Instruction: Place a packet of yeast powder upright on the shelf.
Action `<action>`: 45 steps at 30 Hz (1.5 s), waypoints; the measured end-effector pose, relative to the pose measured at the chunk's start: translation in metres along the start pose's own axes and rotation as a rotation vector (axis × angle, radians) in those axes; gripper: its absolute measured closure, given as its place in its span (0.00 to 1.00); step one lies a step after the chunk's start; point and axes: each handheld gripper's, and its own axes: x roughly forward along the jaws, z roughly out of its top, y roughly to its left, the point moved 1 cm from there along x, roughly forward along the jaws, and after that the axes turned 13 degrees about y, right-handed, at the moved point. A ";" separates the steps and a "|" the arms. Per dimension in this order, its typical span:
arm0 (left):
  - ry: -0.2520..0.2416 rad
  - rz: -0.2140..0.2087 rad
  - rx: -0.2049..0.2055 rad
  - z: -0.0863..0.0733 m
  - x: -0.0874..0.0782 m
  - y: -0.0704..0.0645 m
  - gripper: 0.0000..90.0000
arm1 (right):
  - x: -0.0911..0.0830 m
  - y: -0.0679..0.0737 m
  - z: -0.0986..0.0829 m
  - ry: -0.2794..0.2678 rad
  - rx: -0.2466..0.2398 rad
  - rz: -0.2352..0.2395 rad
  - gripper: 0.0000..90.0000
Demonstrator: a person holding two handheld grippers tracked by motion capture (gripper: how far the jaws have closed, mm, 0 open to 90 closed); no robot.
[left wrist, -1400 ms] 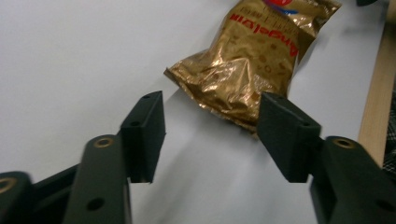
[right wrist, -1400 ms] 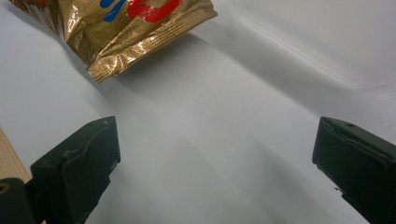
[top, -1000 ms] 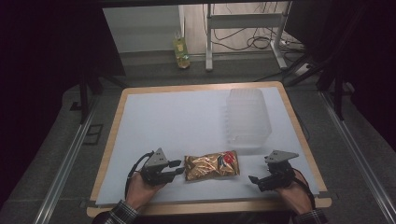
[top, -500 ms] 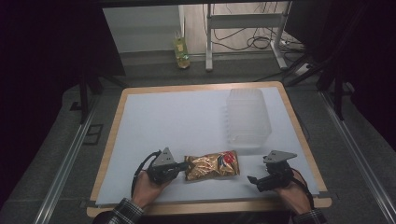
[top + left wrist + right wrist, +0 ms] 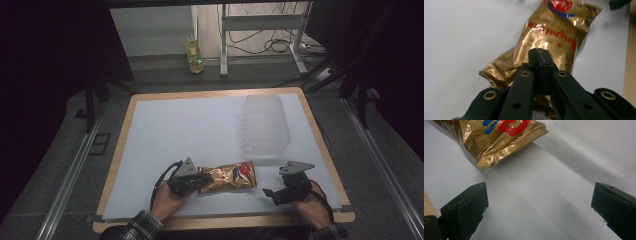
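The crinkled foil snack packet (image 5: 227,177) is shiny gold with a red and blue logo and red lettering. It lies on a plain white table mat (image 5: 190,125) framed in pale wood. The ribbed plastic container (image 5: 265,125) is clear.

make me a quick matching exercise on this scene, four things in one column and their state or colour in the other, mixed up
Things:
1. left gripper
2. right gripper
3. snack bag
4. tub

States:
A. clear plastic, at the far right of the mat
B. jaws wide apart over the bare mat
C. gold foil, lying between the grippers
D. jaws shut on the bag's end

Pairs: 1-D, 2-B, 3-C, 4-A
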 end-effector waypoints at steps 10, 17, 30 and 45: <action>-0.002 -0.015 -0.005 -0.010 0.000 0.004 1.00 | -0.003 0.003 0.001 -0.020 0.012 0.034 0.01; 0.007 -0.009 -0.020 -0.018 -0.003 0.005 1.00 | -0.008 0.006 0.003 -0.016 0.033 0.097 0.01; 0.083 0.049 -0.029 -0.023 0.000 0.004 1.00 | 0.000 0.010 0.016 0.027 0.032 0.198 0.01; 0.086 0.044 -0.030 -0.024 -0.001 0.005 1.00 | 0.007 0.013 0.045 0.033 0.144 0.356 0.02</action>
